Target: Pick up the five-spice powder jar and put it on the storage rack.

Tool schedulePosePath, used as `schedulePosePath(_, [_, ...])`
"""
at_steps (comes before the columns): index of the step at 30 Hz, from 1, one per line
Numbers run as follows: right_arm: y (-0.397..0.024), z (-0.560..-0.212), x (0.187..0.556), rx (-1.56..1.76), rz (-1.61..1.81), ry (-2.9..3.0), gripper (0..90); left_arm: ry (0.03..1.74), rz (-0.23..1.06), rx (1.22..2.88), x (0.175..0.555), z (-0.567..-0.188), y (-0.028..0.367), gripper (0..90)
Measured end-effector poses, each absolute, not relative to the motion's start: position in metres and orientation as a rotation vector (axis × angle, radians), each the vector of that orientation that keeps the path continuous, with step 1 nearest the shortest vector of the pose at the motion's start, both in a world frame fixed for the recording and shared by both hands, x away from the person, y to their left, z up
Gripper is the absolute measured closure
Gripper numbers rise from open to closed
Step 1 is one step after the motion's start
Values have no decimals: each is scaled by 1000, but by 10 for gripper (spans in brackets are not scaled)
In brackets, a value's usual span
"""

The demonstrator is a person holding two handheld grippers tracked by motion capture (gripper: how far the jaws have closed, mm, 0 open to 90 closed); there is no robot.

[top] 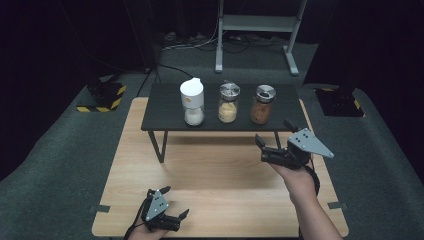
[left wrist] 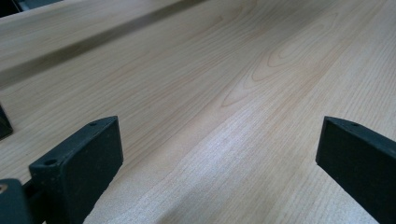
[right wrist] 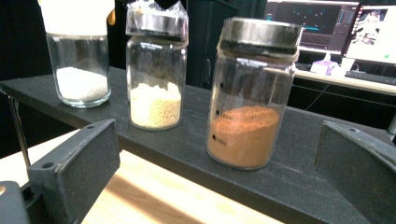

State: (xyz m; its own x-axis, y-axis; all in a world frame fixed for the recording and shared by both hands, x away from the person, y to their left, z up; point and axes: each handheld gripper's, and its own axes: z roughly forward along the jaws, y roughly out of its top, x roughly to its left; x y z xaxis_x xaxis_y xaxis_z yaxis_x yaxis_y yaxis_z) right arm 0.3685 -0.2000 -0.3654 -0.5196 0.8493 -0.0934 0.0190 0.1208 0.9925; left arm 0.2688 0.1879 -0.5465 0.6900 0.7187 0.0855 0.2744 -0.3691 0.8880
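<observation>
Right gripper (top: pixel 272 137) hangs with jaws wide apart, empty, just short of the brown-powder jar (right wrist: pixel 252 93) at the shelf's (top: pixel 165 112) right end. Its label is too small to read. Yellow-grain jar (right wrist: pixel 155 70) in the middle, white-capped jar (right wrist: pixel 80 51) cropped at the top. Left gripper (top: pixel 175 202) low over the bench (left wrist: pixel 224 84), jaws spread.

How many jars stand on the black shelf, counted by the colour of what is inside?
White contents: 1, the white-capped jar
Pale yellow contents: 1, the middle jar
Reddish-brown contents: 1, the right jar
Total: 3 jars on the black shelf
</observation>
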Motion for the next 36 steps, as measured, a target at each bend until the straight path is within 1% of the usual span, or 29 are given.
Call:
schedulePosePath(22, [-196, -388, 363, 849, 1422, 1759, 0, 780, 581, 1934, 269, -546, 189, 8])
schedulePosePath(36, [-198, -412, 358, 868, 1387, 1803, 0, 776, 592, 1925, 268, -546, 190, 8])
